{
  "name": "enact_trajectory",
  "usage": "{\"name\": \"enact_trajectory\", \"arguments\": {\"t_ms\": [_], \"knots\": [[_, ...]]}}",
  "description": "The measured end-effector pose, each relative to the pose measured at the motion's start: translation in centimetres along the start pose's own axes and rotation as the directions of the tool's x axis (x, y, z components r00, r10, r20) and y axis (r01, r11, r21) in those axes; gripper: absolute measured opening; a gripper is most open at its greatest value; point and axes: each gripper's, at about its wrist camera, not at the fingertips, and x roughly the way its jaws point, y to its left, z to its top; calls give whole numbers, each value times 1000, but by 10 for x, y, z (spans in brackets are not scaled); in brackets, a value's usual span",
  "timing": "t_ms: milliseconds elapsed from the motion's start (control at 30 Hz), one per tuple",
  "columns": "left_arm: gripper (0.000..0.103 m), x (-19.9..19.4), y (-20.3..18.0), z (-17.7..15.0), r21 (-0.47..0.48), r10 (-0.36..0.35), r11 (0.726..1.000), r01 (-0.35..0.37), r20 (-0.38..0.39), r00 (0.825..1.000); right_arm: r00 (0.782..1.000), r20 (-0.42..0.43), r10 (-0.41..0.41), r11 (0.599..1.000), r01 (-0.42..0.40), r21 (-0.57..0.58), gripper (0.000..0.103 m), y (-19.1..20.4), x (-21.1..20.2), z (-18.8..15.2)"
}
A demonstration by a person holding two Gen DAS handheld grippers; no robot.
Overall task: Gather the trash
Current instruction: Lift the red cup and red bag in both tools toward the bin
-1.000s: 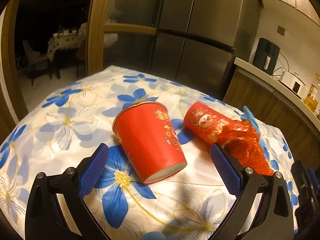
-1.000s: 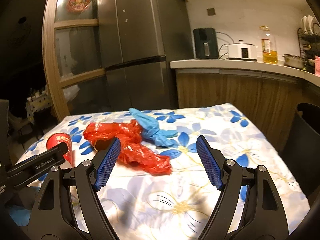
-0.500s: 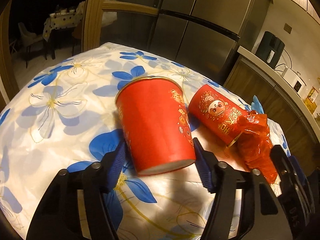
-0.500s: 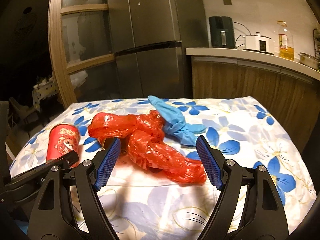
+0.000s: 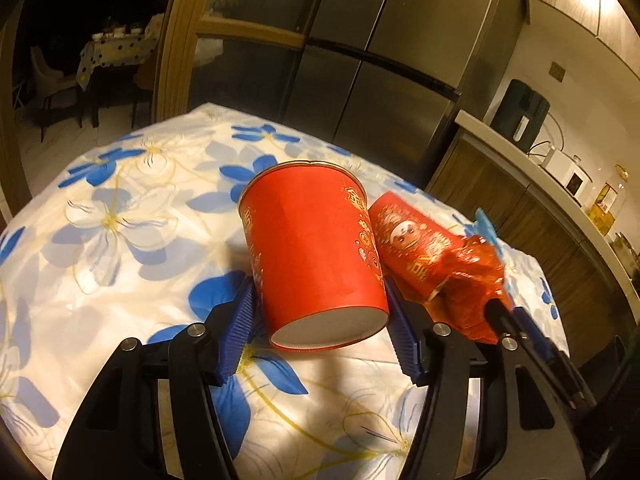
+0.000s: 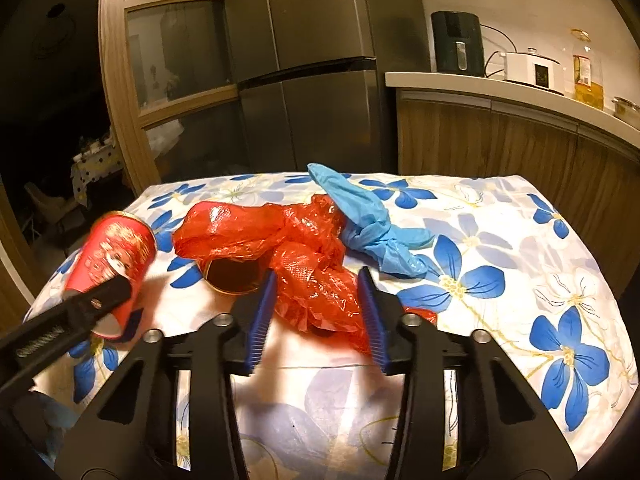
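Note:
My left gripper [image 5: 320,316] is shut on a red paper cup [image 5: 316,252], its blue pads pressing both sides near the cup's base, lifted slightly off the flowered tablecloth [image 5: 120,216]. The same cup shows in the right wrist view [image 6: 114,256]. A second red cup [image 5: 412,240] lies on its side just right of it, its open mouth [image 6: 234,276] under a crumpled red plastic bag [image 6: 304,256]. My right gripper [image 6: 318,316] has narrowed around the near end of that bag, pads touching or nearly touching it. A blue glove [image 6: 372,220] lies behind the bag.
A steel fridge [image 6: 312,80] and a wooden door frame [image 6: 120,92] stand behind the table. A counter [image 6: 520,92] on the right carries an air fryer, a cooker and an oil bottle. The table edge drops off at left and right.
My left gripper closed on the red cup and raised it slightly. My right gripper moved forward over the red bag and closed most of the way around it.

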Motion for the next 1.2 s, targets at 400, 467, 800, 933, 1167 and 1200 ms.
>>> {"name": "enact_trajectory", "arguments": {"t_ms": [400, 467, 800, 933, 1167, 1200], "knots": [[60, -40, -8, 9, 57, -49, 997, 44, 102, 994, 994, 106, 25, 999, -20, -45, 3, 5, -41, 1], [60, -47, -11, 9, 68, -57, 996, 50, 114, 992, 991, 126, 34, 999, -30, -40, 3, 3, -53, 1], [60, -77, -32, 3, 122, -110, 988, 92, 149, 983, 974, 219, 62, 998, -67, 16, 2, -17, -118, 4], [60, -89, -50, -4, 154, -143, 981, 119, 154, 978, 967, 254, 31, 999, -41, 34, 2, -31, -143, 3], [60, -104, -93, -21, 231, -228, 954, 193, 139, 964, 951, 304, -49, 996, 24, 86, 2, -69, -181, 0], [60, -105, -100, -23, 242, -240, 949, 203, 137, 961, 949, 309, -60, 995, 33, 92, 2, -73, -185, 0]]}}
